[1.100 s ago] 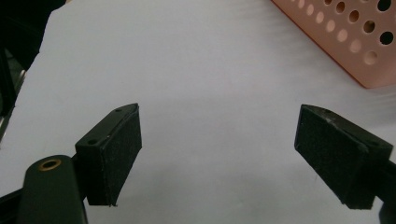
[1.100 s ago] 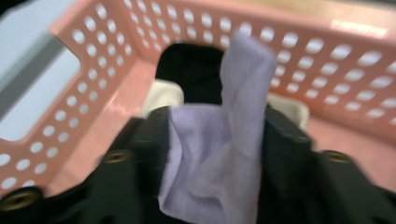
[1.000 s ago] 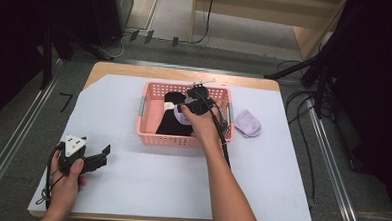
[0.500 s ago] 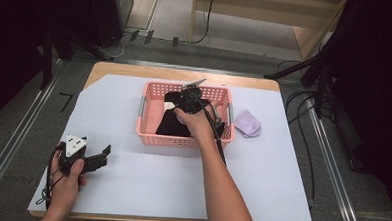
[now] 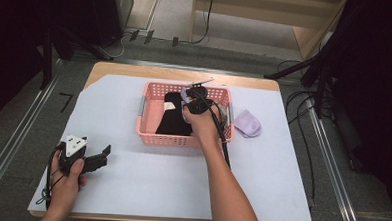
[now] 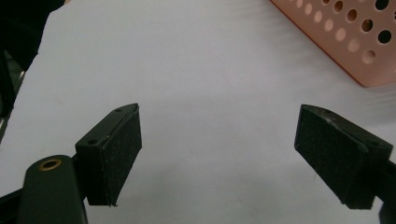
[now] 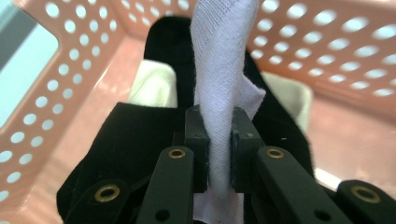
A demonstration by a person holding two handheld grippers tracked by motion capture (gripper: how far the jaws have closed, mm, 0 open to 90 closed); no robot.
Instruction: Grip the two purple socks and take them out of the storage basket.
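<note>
While left gripper (image 5: 102, 154) rests spread, right gripper (image 7: 218, 140) just closed, pinching lilac cloth (image 7: 219, 84).

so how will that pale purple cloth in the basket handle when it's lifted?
Probably floppy: the pale purple cloth folds between the right gripper pads, which have just closed on it. Likely light, being thin knit. It may drag over the black cloth in the basket.

High view: even overhead light on the white-covered surface (image 5: 155, 189); surroundings fall to near black at both sides. Shadows soft and short beneath the pink basket (image 5: 148, 133). Image slightly soft, no glare.
Left gripper view: bright, flat light; surface washed pale, near pads mildly blurred.
Right gripper view: white cloth (image 7: 219, 70) sharp at centre; basket walls blurred and overexposed toward edges.
</note>
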